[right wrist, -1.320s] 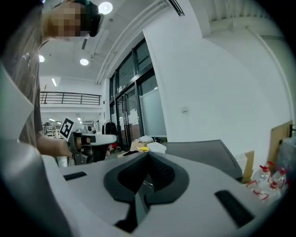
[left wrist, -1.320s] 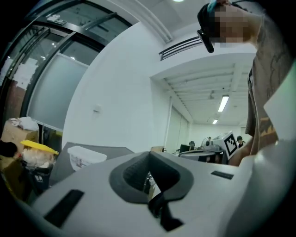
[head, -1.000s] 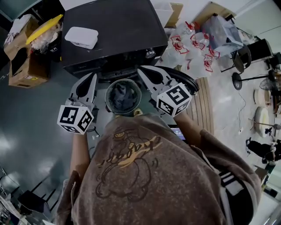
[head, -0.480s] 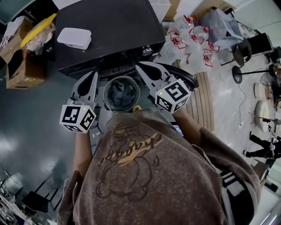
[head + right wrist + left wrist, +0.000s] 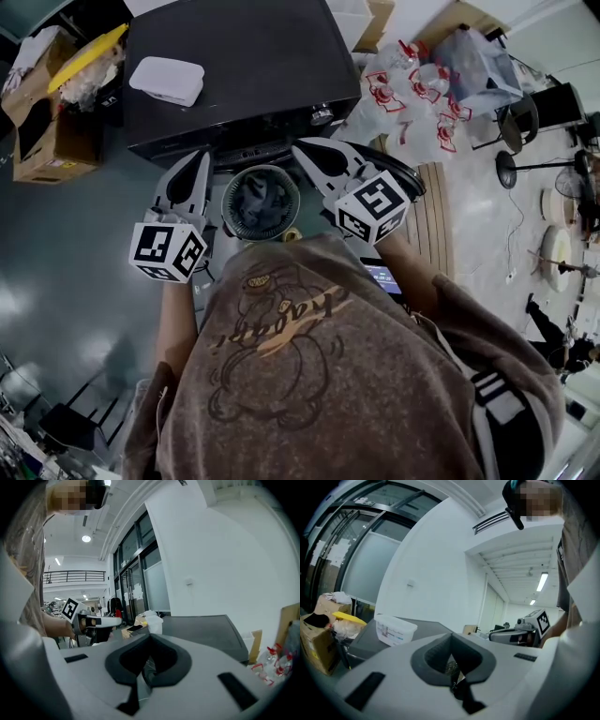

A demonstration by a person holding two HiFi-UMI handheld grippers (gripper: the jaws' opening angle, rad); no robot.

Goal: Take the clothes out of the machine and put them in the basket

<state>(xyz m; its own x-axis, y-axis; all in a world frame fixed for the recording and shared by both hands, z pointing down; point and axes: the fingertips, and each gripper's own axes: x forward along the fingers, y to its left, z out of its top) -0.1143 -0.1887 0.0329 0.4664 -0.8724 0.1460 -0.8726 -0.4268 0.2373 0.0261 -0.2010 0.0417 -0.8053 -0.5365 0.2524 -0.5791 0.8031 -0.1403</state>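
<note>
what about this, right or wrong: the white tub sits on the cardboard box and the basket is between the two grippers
Wrong on one point: the white tub sits on the machine, not the cardboard box, as the head view shows. The basket is between the left gripper and right gripper.

The grey floor (image 5: 75, 253) carries a dark machine (image 5: 262, 56) ahead of both tongs, with a white lidded box (image 5: 167, 80) on its top. A round basket (image 5: 228, 197) stands between the left tongs (image 5: 199, 161) and the right tongs (image 5: 305, 150). Cardboard boxes (image 5: 42, 141) sit left of the left tongs, and plastic bags (image 5: 412, 89) lie right of the right tongs.
</note>
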